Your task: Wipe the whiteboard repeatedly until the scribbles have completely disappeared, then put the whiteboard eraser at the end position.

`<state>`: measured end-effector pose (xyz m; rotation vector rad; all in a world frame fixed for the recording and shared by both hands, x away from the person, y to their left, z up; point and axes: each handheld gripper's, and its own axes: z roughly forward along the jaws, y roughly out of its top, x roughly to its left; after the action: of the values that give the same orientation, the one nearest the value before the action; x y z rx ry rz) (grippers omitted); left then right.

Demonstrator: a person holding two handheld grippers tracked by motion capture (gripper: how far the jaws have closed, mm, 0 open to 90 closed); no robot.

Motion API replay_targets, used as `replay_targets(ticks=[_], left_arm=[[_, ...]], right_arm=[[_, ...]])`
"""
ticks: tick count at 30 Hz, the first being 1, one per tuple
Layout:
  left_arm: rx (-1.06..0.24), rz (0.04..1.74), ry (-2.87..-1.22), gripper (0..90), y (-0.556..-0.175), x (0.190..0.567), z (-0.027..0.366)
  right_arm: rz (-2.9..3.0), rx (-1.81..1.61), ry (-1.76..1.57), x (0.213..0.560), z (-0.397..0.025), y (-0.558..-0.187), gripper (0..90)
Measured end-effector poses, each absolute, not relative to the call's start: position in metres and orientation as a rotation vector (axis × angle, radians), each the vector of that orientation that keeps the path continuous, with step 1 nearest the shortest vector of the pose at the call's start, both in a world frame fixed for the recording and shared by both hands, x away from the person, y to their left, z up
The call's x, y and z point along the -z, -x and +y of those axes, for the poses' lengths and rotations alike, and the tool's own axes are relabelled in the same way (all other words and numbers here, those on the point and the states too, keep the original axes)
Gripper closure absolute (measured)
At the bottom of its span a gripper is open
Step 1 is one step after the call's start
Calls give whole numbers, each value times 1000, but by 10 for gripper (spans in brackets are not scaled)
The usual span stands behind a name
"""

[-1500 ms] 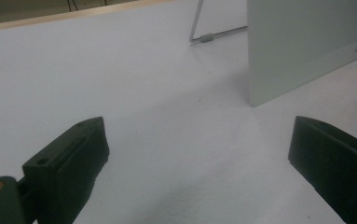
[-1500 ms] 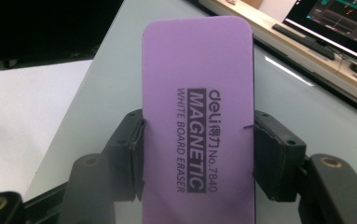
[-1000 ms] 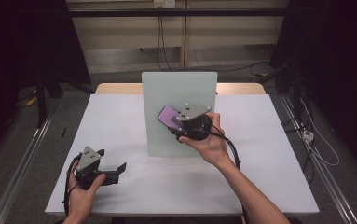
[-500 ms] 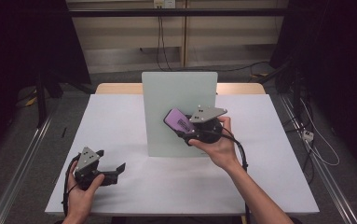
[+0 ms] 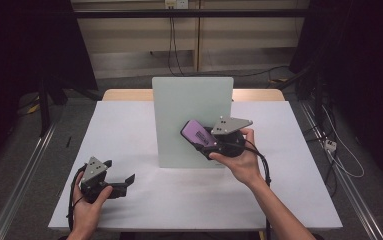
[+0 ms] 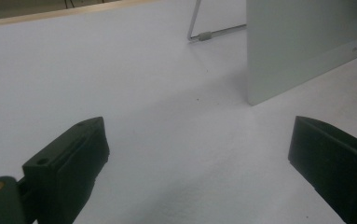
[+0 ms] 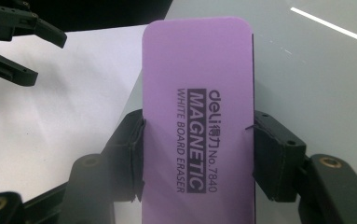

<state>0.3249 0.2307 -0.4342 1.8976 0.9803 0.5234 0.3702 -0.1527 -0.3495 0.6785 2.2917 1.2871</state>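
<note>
The purple whiteboard eraser [image 7: 197, 121] sits pinched across its width in the right gripper [image 5: 206, 142], its printed back towards that gripper's camera, so its wiping face presumably looks at the pale upright board [image 5: 191, 120]. It is held against or just in front of the board's lower right part; whether it touches I cannot tell. Gripping it by the long sides leaves the whole pad free to meet the surface, which suits a wiping pass.

The board stands near the middle of the white worktop [image 5: 129, 125], propped from behind by a thin wire stand [image 6: 199, 28]. I'd judge that a hard push could tip it back or slide it. Above and left of the eraser there is plenty of bare board to sweep over; the right and bottom edges are near, so strokes that way would soon run off.

The left gripper [image 5: 121, 181] rests low at the worktop's near-left corner, jaws spread around nothing, well apart from the board.
</note>
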Motion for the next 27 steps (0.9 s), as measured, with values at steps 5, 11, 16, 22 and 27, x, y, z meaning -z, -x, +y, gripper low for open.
replay_targets(ticks=[5,11,16,22,27], left_arm=[[-527,992,-1883,47,-323,434,231],[-530,992,-1892,47,-325,436,232],[-523,993,-1881,47,-325,435,234],[-526,981,-1892,47,-325,434,231],[-510,988,-1902,47,-327,437,232]], right_arm=[[2298,-1298,-682,350,-156,-369,417],[2351,-1286,-661,350,-157,-367,417],[2403,-1283,-665,354,-160,-367,416],[2461,-1281,-626,357,-154,-364,416],[2509,-1263,-611,363,-151,-362,416]])
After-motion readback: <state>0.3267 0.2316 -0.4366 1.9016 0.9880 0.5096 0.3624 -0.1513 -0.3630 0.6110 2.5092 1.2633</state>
